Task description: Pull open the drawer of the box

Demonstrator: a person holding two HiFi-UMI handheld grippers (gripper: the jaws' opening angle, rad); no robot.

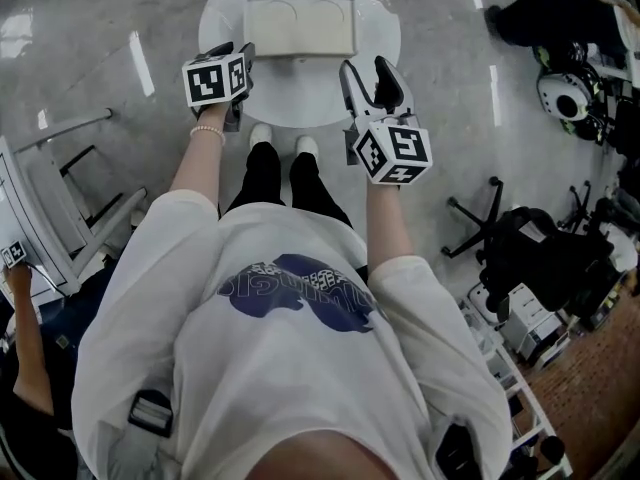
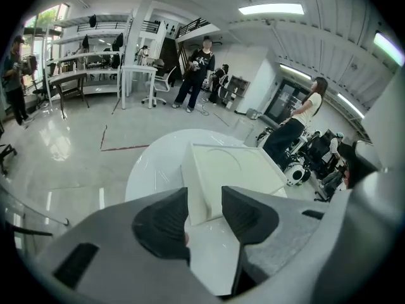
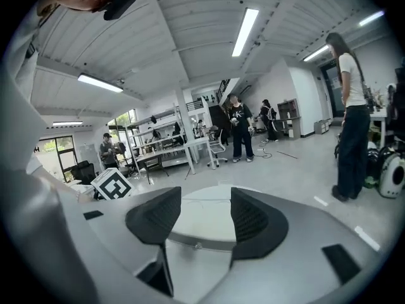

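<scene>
Head view: left gripper [image 1: 244, 56] is held at the left corner of the box [image 1: 300, 26], jaws apart, nothing clamped. Round table [image 1: 230, 8] is under the box. Right gripper [image 1: 366, 76] is held off the box's front right, jaws apart, empty. No drawer is seen pulled out; the pull is judged not begun.

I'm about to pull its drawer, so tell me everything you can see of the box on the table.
The box is a low, cream-white rectangle, matte like plastic, with two faint arcs on its top. It lies flat near the middle of the round white table. Its drawer looks shut, and no handle shows. The left gripper's open jaws frame its near corner, apparently without touching it.
</scene>
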